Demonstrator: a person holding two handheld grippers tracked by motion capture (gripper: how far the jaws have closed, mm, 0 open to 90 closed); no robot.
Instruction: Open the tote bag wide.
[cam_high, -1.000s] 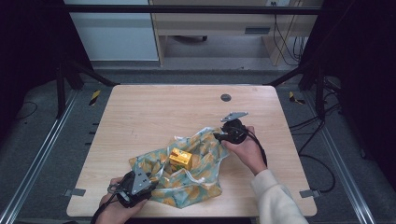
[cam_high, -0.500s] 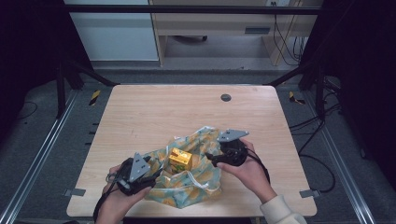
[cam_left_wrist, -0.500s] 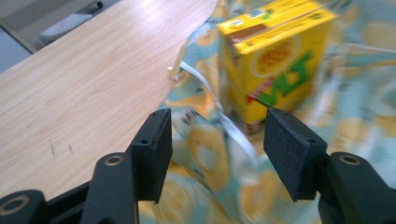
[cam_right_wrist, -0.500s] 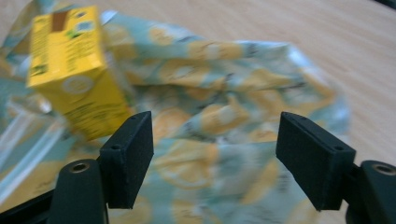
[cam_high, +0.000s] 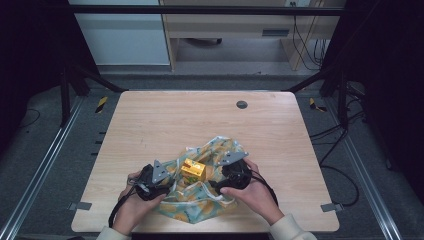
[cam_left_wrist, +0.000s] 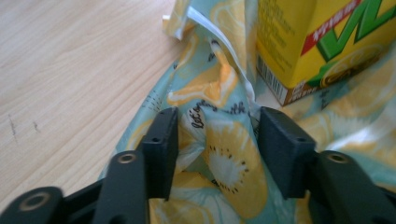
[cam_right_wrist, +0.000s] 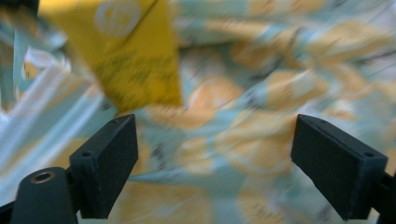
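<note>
A cloth (cam_high: 200, 200) printed with lemons on pale teal lies bunched near the table's front edge, and a yellow drink carton (cam_high: 193, 170) sits on its middle. My left gripper (cam_high: 167, 182) rests on the cloth's left side, just left of the carton. In the left gripper view, its jaws stand part way apart with a raised fold of cloth (cam_left_wrist: 224, 158) between them and the carton (cam_left_wrist: 317, 42) beyond; the left gripper (cam_left_wrist: 218, 140) is open. My right gripper (cam_high: 220, 182) is at the carton's right. The right gripper (cam_right_wrist: 215, 163) gapes wide over blurred cloth (cam_right_wrist: 261, 93), carton (cam_right_wrist: 135, 56) ahead.
The wooden table (cam_high: 200, 120) carries a small dark round insert (cam_high: 242, 104) near its far edge. Black frame posts stand at both sides. Cables lie on the floor to the right, and a cabinet stands behind the table.
My right gripper came back from the cloth's far right corner to beside the carton. My left gripper moved forward onto the cloth. The cloth is more gathered around the carton.
</note>
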